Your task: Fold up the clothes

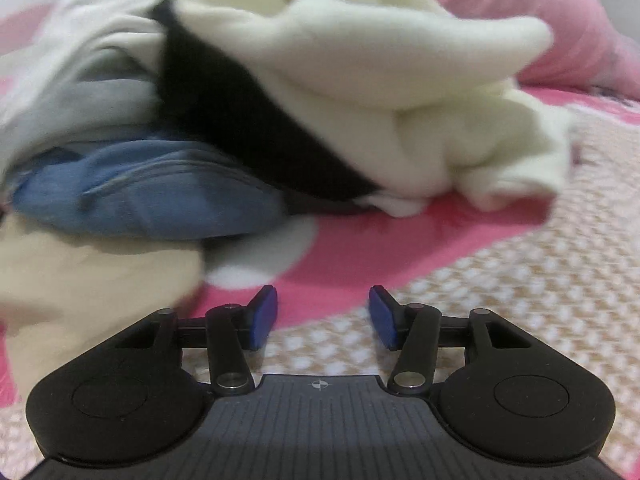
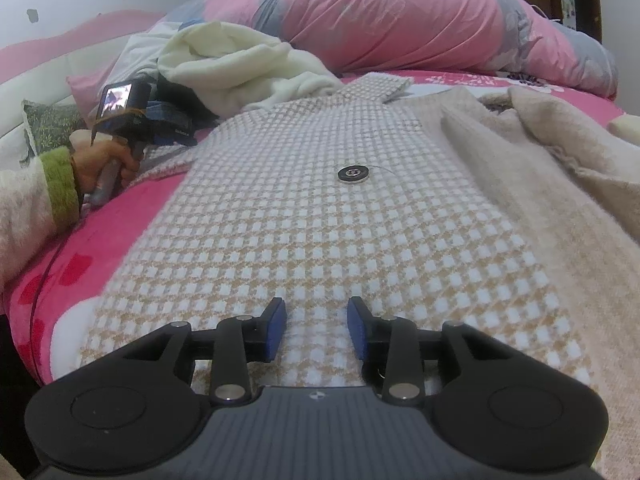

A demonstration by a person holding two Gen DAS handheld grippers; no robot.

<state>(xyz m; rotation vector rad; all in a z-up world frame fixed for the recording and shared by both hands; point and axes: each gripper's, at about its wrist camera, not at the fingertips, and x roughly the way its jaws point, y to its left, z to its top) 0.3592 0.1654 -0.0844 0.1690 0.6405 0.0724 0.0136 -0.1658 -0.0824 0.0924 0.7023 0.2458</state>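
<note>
Two grippers, both part-open and empty. Right gripper (image 2: 317,328) sits low over the checked garment's (image 2: 320,232) near hem; its long axis runs away toward the pillow (image 2: 400,20). Left gripper (image 1: 323,316) hangs off its left edge, facing the unfolded clothes pile (image 1: 280,100), so right is nearer.

Motion blur smears the clothes pile (image 1: 280,100); its left part is cut off.

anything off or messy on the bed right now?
Yes. Beyond the flat checked garment, a cream fleece, black cloth and blue denim sit heaped and unfolded. The beige knit at the checked garment's right edge is rumpled.
</note>
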